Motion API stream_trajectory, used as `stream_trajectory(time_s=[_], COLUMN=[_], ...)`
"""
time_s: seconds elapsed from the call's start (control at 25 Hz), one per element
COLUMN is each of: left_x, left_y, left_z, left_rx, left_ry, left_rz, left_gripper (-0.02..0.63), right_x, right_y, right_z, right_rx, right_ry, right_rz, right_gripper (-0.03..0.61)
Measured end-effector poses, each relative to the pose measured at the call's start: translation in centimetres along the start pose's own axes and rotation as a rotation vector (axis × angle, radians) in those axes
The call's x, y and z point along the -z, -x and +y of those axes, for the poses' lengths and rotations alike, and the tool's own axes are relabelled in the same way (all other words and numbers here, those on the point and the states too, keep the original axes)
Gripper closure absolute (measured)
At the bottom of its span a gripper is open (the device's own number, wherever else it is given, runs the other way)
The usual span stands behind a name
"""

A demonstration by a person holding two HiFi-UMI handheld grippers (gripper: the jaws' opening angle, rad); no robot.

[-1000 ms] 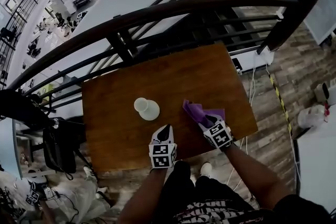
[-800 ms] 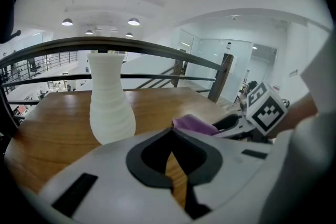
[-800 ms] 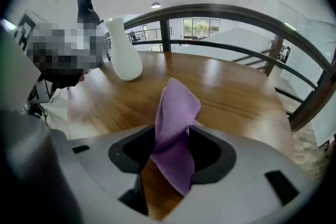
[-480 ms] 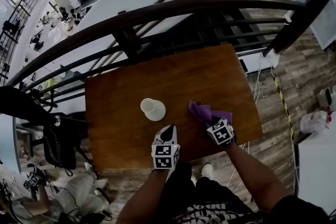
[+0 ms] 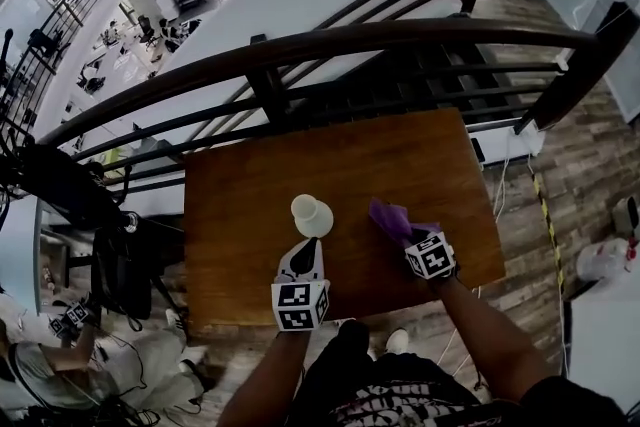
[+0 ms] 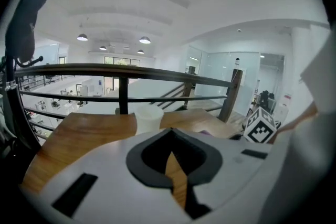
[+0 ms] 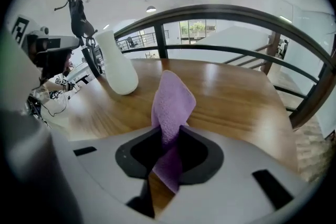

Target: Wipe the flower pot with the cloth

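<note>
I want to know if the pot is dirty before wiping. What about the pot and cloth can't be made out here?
Flower pot base: left gripper view, hidden behind the body of the left gripper.
Pot's inside: head view, too small to tell.
Pot's side toward the railing: faces away in every view.
Cloth underside: head view, hidden by its own bunched folds.

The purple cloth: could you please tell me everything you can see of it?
The purple cloth is a small, soft, fuzzy-looking rag, crumpled and folded. The right gripper has just been closing its jaws, which now pinch it near its middle: one fold stands up beyond them and a tail hangs below. It is over the wooden table, right of the white flower pot and apart from it.
</note>
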State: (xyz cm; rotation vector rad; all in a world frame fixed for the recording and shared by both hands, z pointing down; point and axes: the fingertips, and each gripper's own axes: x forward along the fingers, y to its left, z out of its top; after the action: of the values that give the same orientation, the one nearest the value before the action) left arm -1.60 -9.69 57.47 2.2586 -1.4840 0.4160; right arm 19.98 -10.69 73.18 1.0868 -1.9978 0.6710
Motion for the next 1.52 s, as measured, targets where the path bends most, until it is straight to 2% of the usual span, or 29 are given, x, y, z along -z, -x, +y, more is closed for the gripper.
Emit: stream_trajectory(time_s=[0.2,0.32,0.64,0.88,1.16,1.36,1.52], left_x=[-4.1,-5.4,-5.9,-5.6,-5.1,-5.1,-4.9], left_y=[0.9,0.7,-2.0,-3.1,-3.9,-4.3,-4.2], left_z=[3.8,5.7,6.7,6.6,7.0,7.1,7.4], left_rx=[-0.064,-0.082,-0.049,0.001,0.067,0.082,0.083], left_ry=[-0.028,-0.045,-0.098,-0.114,-0.115,-0.162,-0.134], left_rz=[-0.057,-0.055,-0.011,0.025,0.029,0.051,0.057], left_gripper=[0.615,0.615,0.615,0.615,0.615,0.615,0.615], right_x=[-6.6,-10.6,-17.0,-17.0,-16.4,-15.5,-14.3], right_y=[0.8,0.9,-1.1,-2.5,-3.4,-3.7,-3.4], right_z=[2.4,4.5,9.5,11.4,12.4,13.8,15.6], right_rx=[-0.051,-0.086,-0.141,-0.146,-0.141,-0.151,-0.179], right_ry=[0.016,0.059,0.201,0.240,0.218,0.236,0.260], right_rz=[-0.093,-0.132,-0.155,-0.117,-0.088,-0.068,-0.047], right_gripper=[0.508,0.508,0.508,0.508,0.508,0.508,0.508])
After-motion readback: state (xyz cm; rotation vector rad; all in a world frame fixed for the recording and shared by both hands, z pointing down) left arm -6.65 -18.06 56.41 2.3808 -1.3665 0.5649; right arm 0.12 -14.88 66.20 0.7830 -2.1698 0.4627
